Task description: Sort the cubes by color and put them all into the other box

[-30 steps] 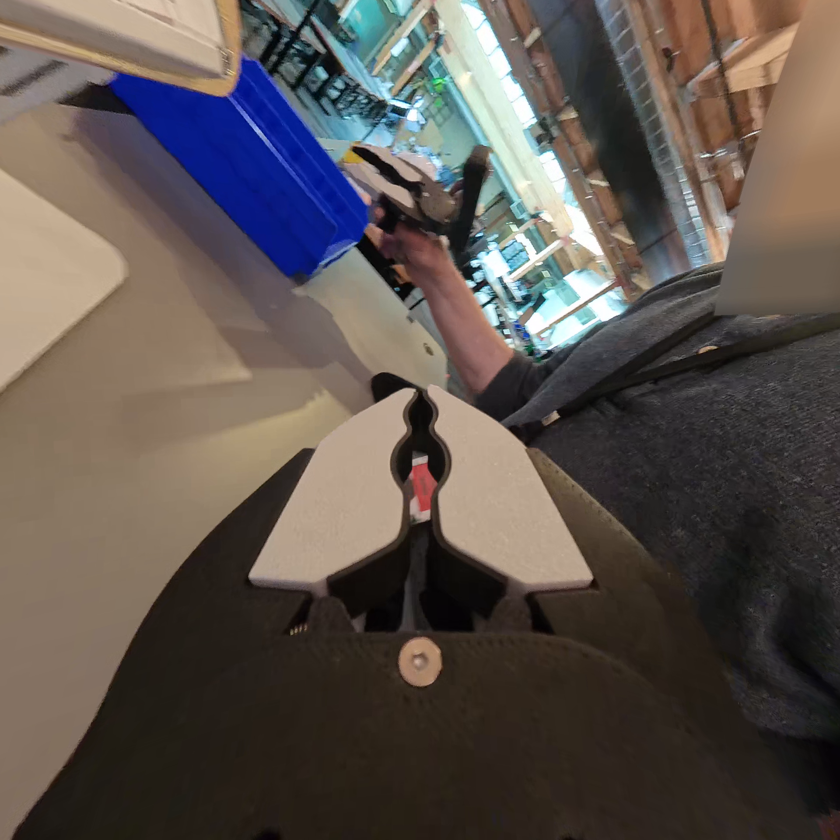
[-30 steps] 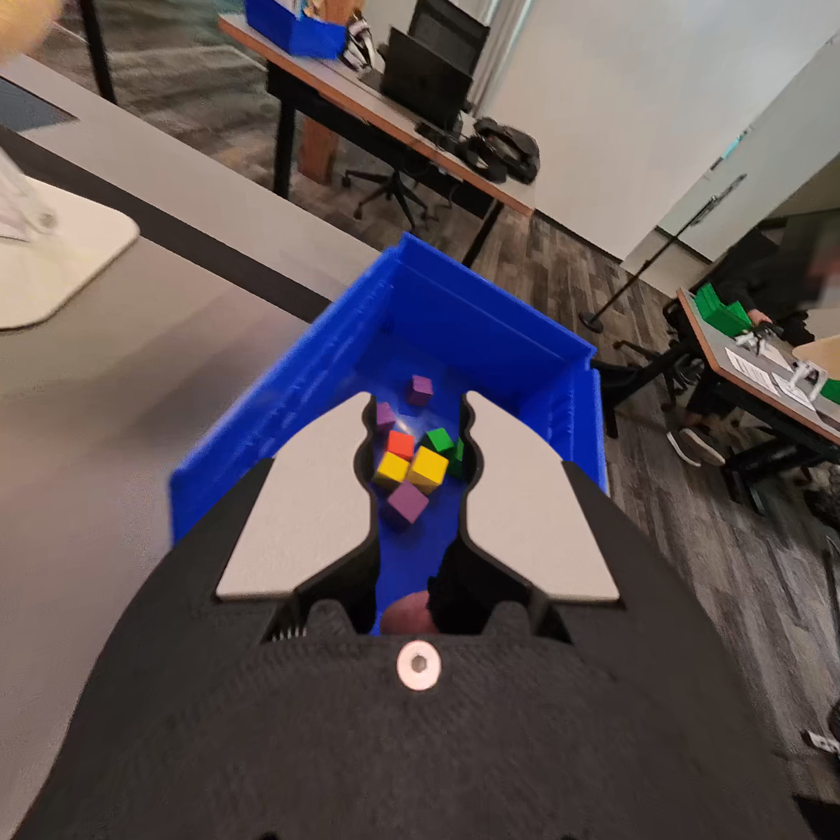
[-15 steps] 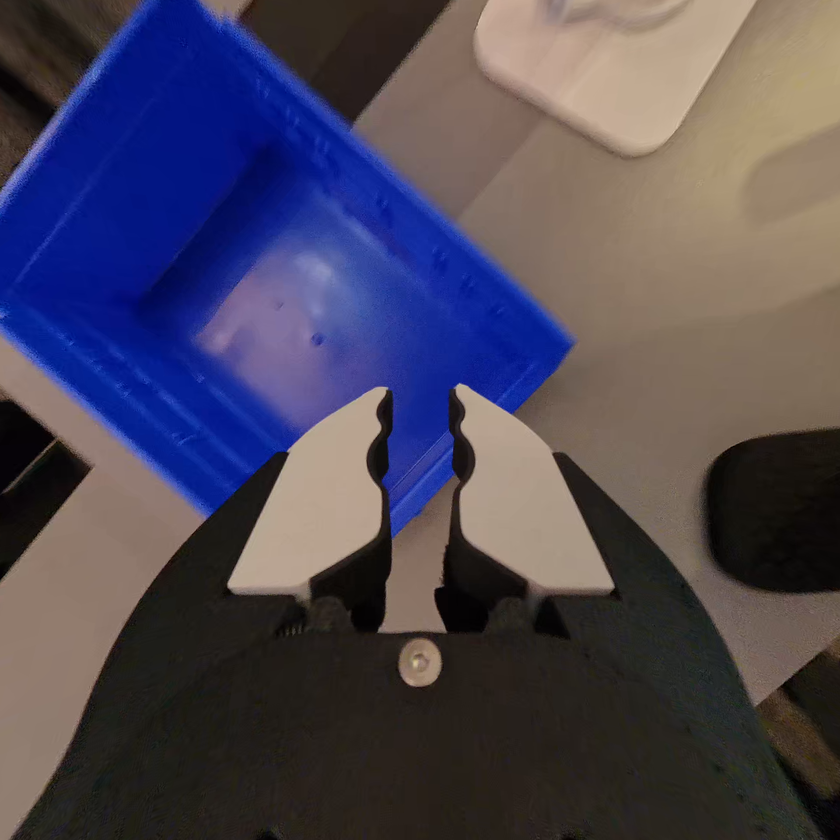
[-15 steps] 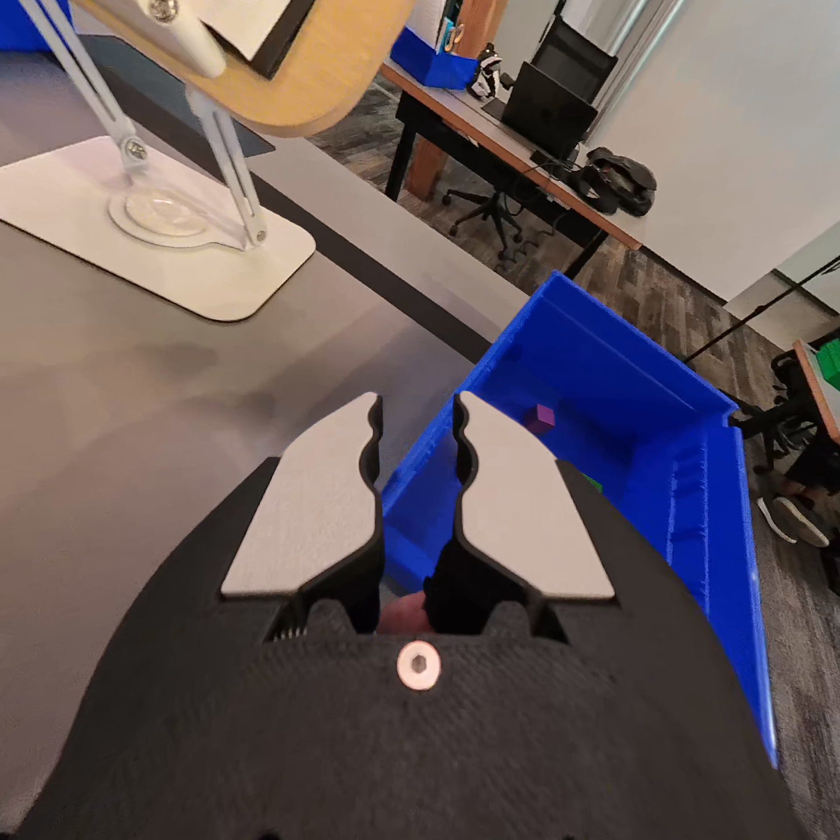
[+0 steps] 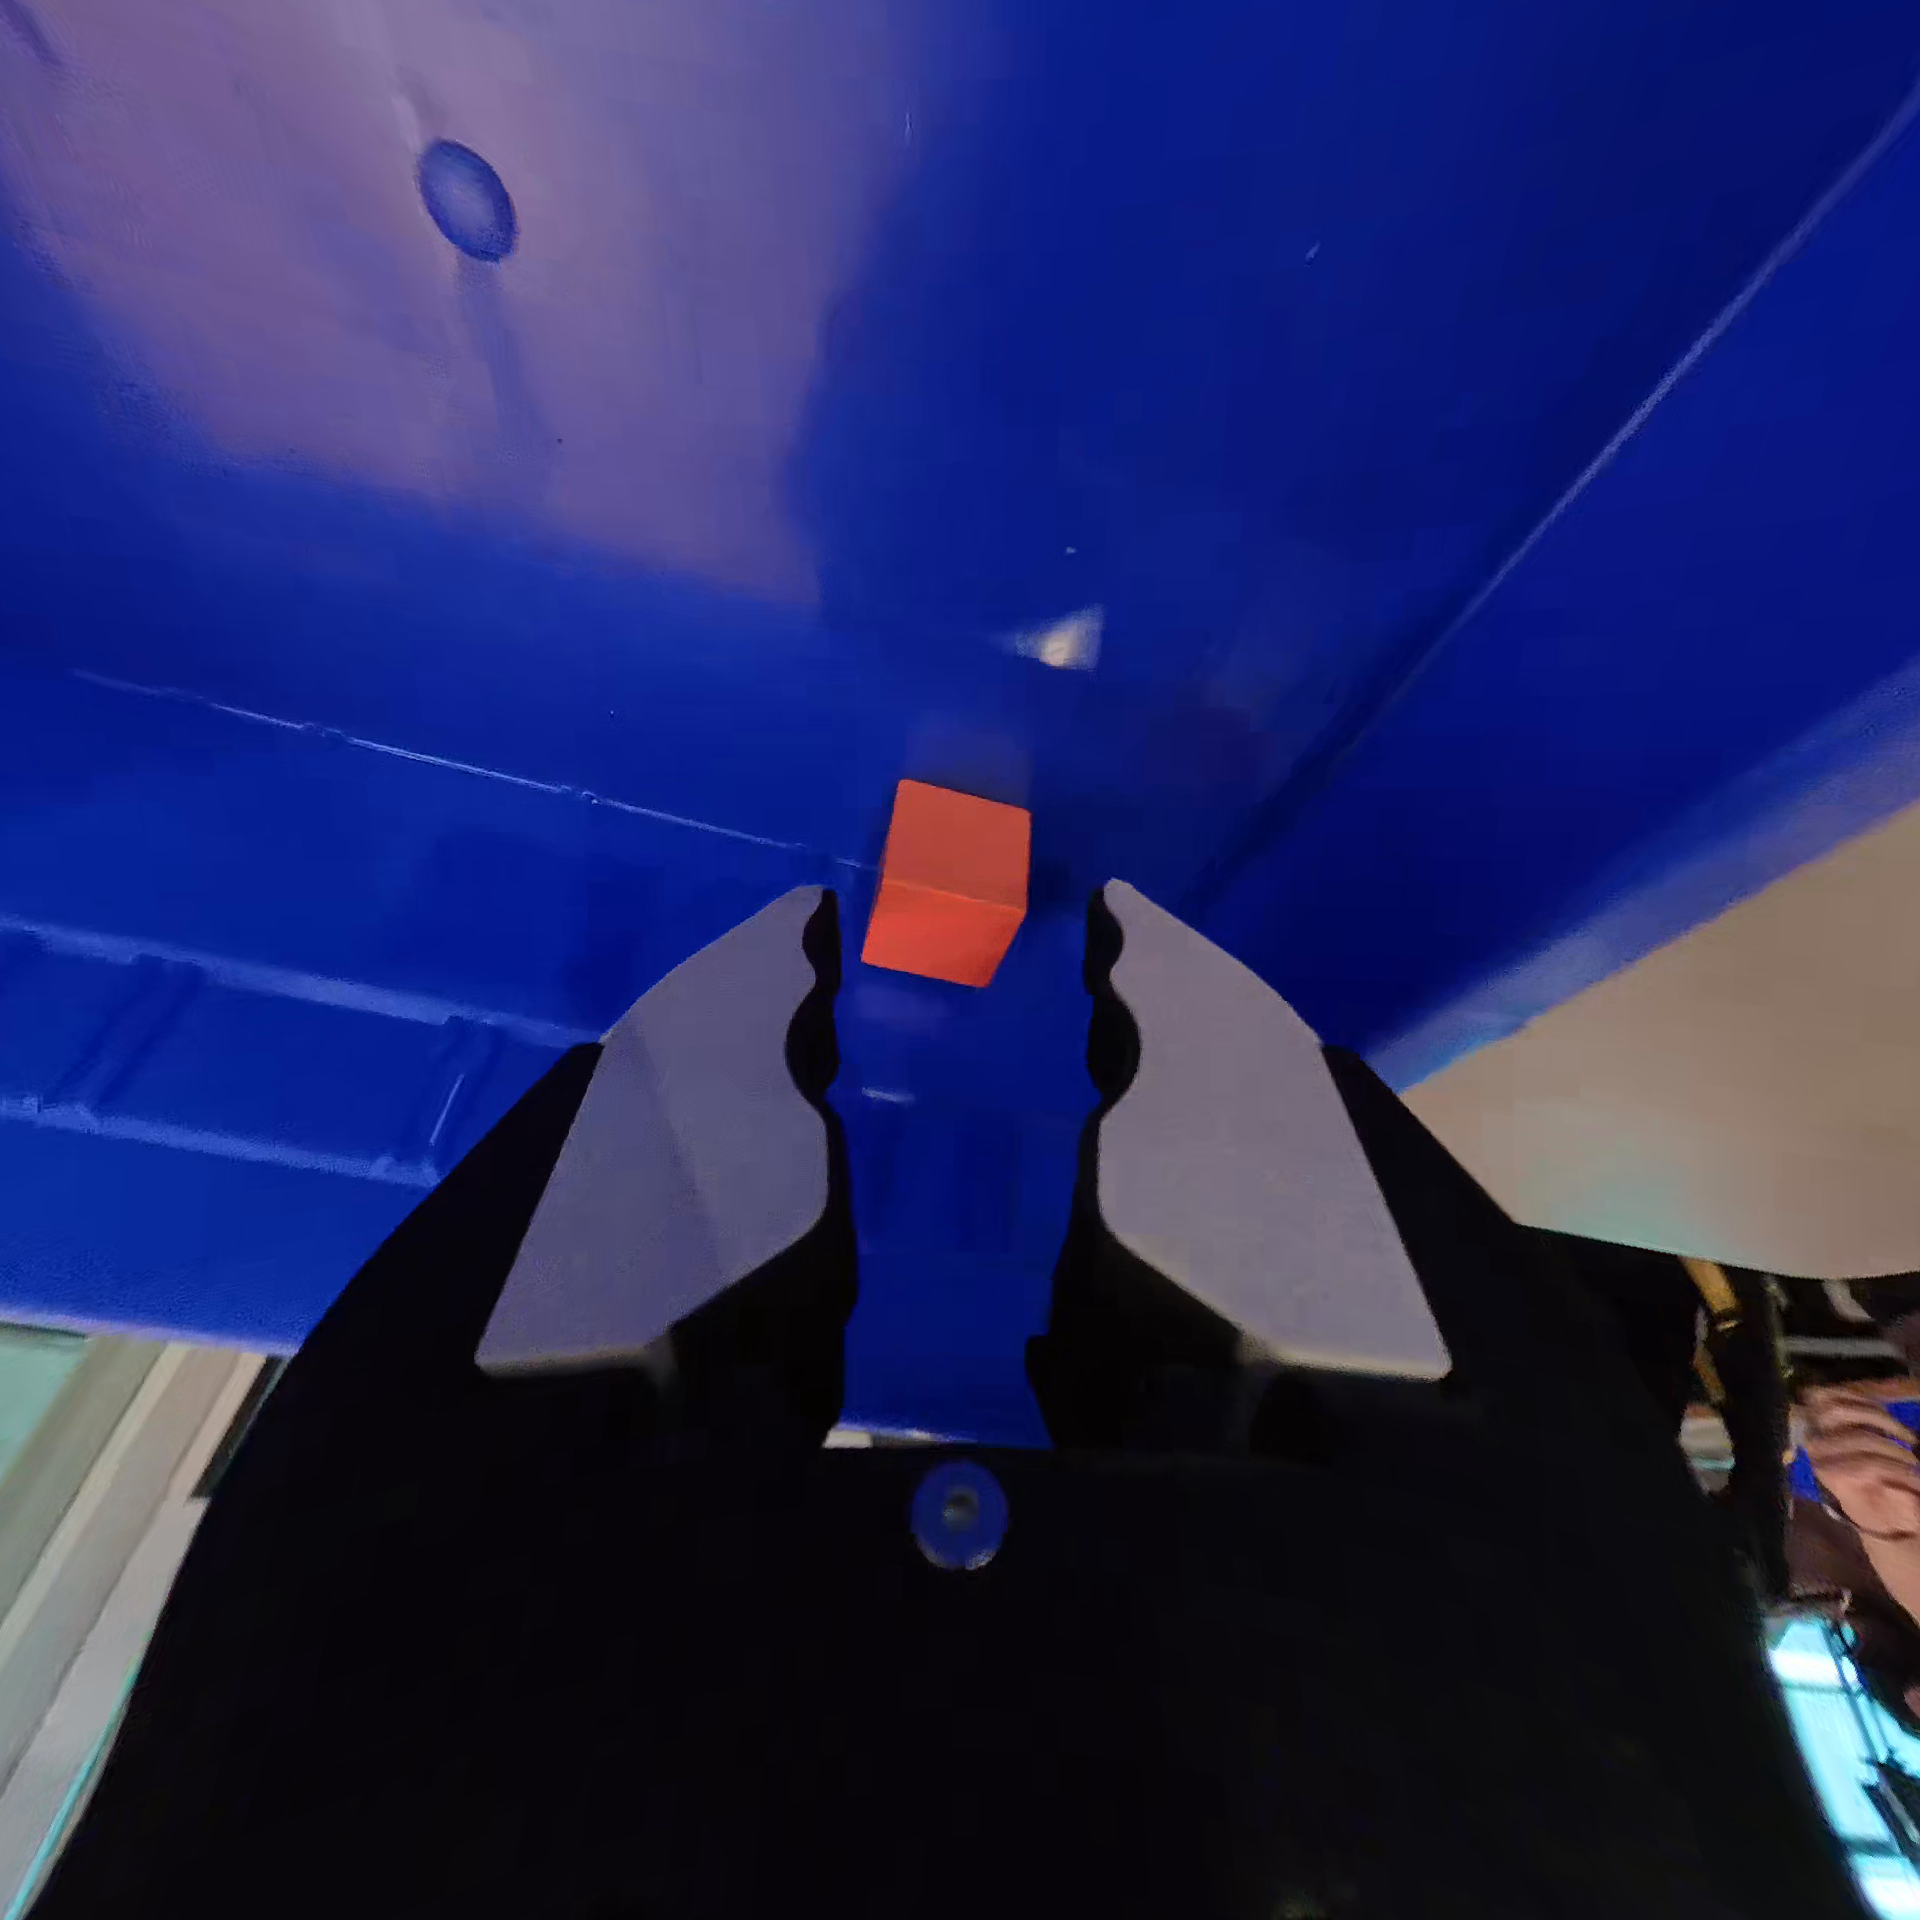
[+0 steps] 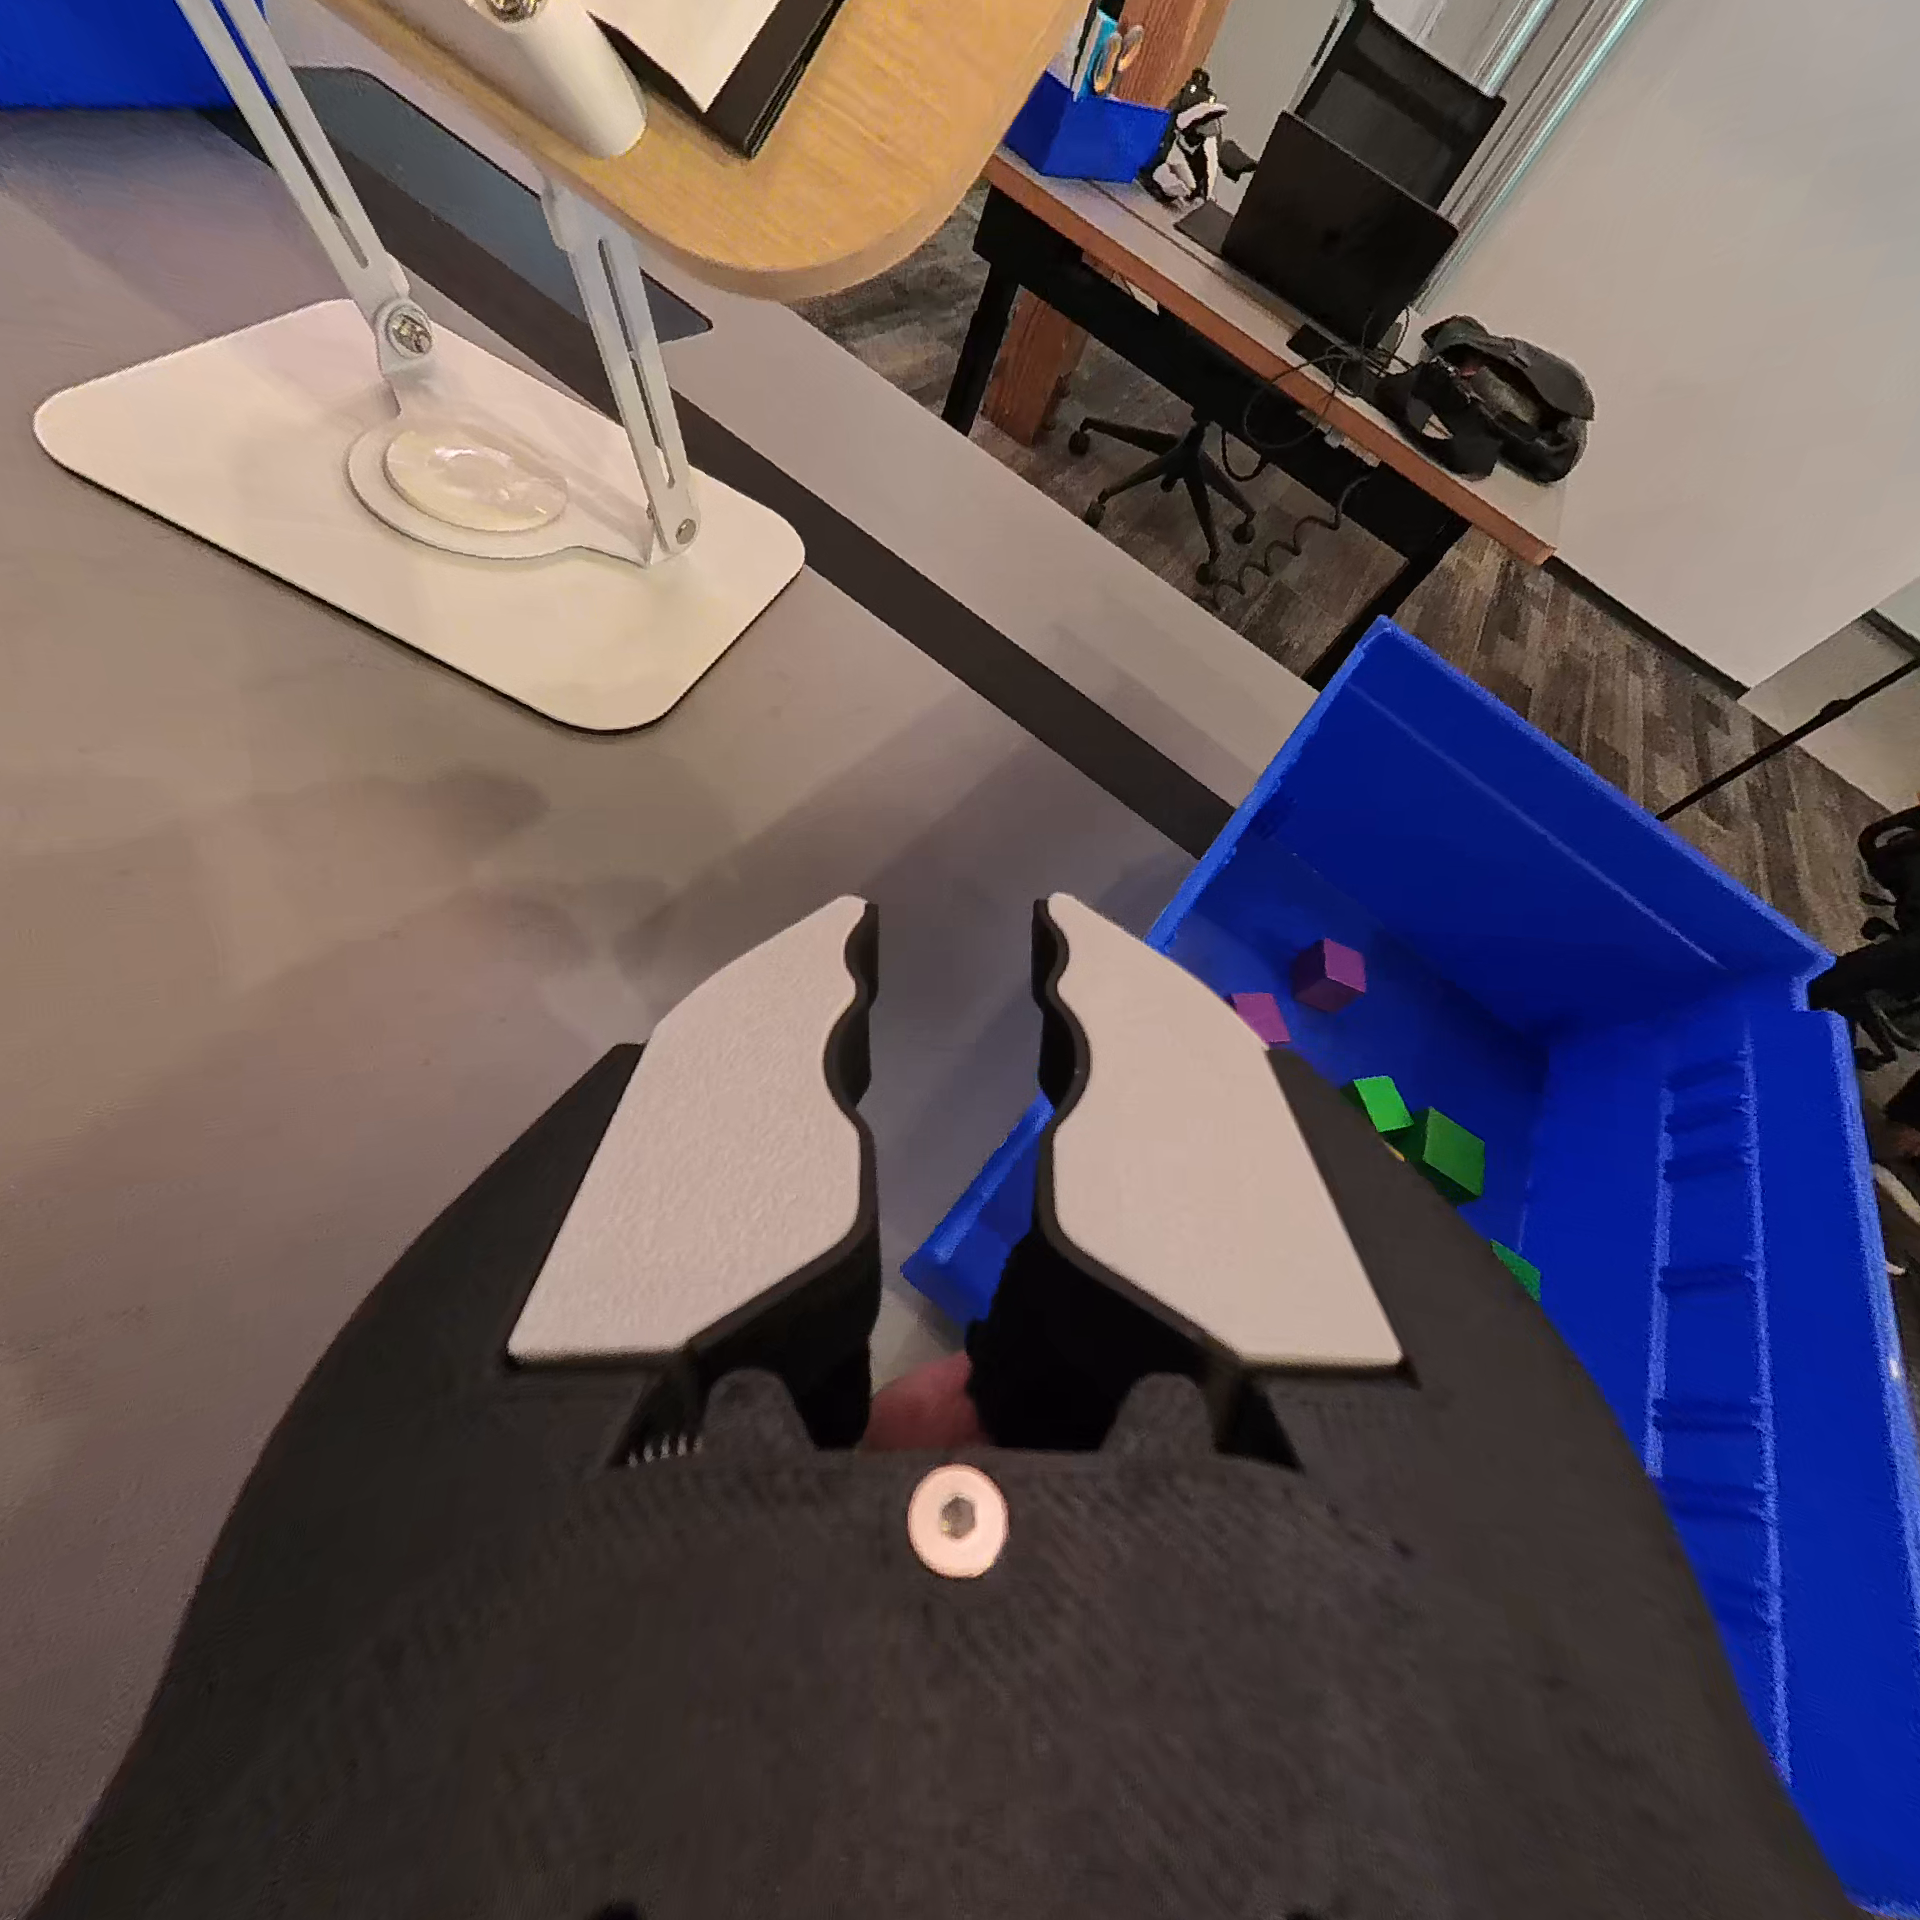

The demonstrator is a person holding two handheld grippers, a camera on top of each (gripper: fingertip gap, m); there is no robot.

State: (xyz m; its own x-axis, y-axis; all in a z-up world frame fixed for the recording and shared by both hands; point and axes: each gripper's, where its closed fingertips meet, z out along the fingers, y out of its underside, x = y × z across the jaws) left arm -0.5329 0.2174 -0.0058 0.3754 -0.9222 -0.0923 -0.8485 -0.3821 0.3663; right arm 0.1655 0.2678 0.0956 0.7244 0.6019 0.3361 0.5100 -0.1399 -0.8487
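Cubes are showing only in part. In the left wrist view, one orange cube (image 5: 951,883) is sitting inside a blue box (image 5: 416,883), just beyond the tips of the left gripper (image 5: 956,914), whose fingers are standing apart with clear gaps on both sides of it; whether it is resting on the floor of the box or in the air is hard to make out, and the box is blurring at the upper left.

In the right wrist view, a white stand base (image 6: 436,520) is lying on the bench (image 6: 260,935) at the left. The right gripper (image 6: 954,925) is hovering over bare bench, fingers parted on nothing. To its right, another blue box (image 6: 1714,1195) is holding purple cubes (image 6: 1330,971) and green cubes (image 6: 1449,1153); the gripper body is covering the rest.
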